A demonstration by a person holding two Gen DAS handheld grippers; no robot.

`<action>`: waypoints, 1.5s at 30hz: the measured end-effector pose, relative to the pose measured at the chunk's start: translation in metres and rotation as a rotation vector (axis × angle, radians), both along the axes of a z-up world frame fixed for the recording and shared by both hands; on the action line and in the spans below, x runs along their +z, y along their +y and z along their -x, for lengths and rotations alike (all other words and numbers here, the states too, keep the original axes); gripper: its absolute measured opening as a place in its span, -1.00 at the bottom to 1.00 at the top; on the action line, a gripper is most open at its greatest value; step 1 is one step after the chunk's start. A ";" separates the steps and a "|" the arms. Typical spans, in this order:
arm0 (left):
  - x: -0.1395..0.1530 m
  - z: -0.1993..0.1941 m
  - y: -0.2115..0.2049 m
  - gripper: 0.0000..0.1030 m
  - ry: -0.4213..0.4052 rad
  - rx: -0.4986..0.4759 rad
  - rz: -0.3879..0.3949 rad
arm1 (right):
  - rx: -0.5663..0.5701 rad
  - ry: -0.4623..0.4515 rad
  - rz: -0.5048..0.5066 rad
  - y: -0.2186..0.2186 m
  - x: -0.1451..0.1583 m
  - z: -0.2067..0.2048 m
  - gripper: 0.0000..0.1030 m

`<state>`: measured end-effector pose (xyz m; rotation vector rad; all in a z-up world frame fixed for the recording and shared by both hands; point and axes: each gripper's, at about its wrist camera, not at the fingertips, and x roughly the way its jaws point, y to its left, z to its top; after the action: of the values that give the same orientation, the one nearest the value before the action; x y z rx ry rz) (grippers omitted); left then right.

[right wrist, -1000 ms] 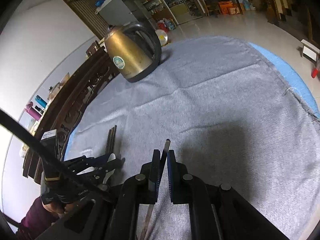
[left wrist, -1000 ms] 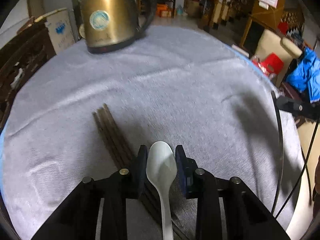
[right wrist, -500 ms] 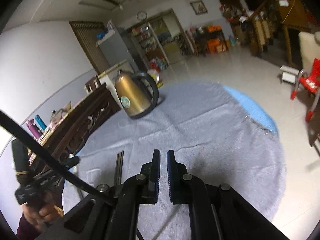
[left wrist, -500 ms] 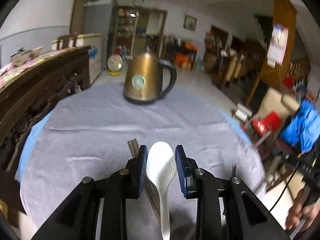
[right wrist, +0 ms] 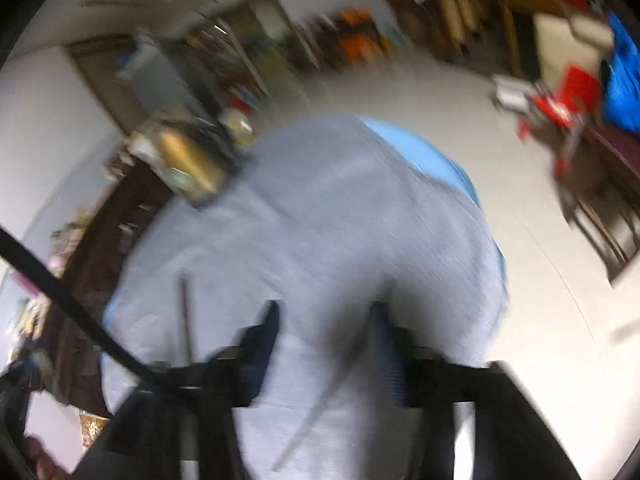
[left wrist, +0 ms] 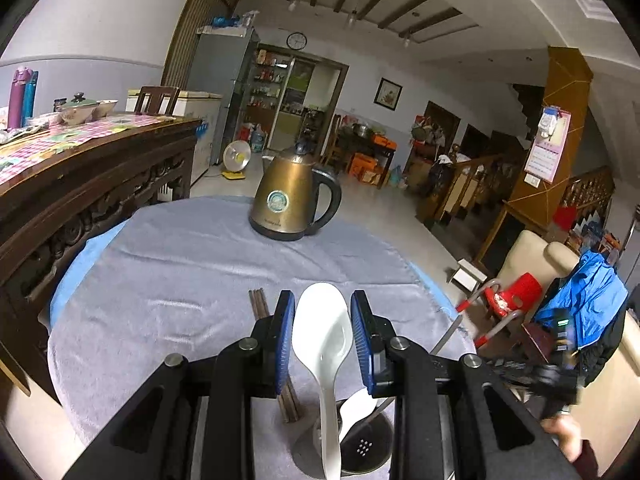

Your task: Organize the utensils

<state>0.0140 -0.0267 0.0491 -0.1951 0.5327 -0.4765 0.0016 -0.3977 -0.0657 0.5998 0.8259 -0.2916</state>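
Spoon (left wrist: 322, 334), white, sits between the left gripper's (left wrist: 322, 338) blue pads (left wrist: 285, 340), bowl pointing forward past the fingertips, handle running back and down toward the camera. Pads stand close on either side of the bowl; the grip seems to fall on the neck lower down, jaws closed on it. Handle's lower end dips into a metal holder (left wrist: 362, 446) with a perforated bottom, just beneath the gripper. A second white spoon (left wrist: 357, 408) lies inside that holder, beside the handle.

Chopsticks (left wrist: 259, 304), dark, lie flat on the grey cloth (left wrist: 192, 280), passing under the left finger and out behind it near the holder. Kettle (left wrist: 294, 202), brass-coloured, stands upright at the cloth's far edge, well apart from the gripper.

Right wrist view heavily blurred. Right gripper (right wrist: 326, 344) hangs above the cloth with jaws spread wide, nothing between them. A thin pale rod (right wrist: 320, 404) slants across the cloth below the jaws; what it is, cannot tell. A dark stick (right wrist: 185, 312) lies on the cloth left of the left finger.
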 end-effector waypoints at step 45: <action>-0.039 -0.009 -0.011 -0.42 -0.055 0.142 0.121 | 0.086 -0.708 0.200 0.105 0.125 0.073 -0.87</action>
<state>0.0234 -0.0381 0.0101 -0.3326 0.4332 -0.3750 -0.0718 -0.2925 0.0597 0.4316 0.1360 -0.0660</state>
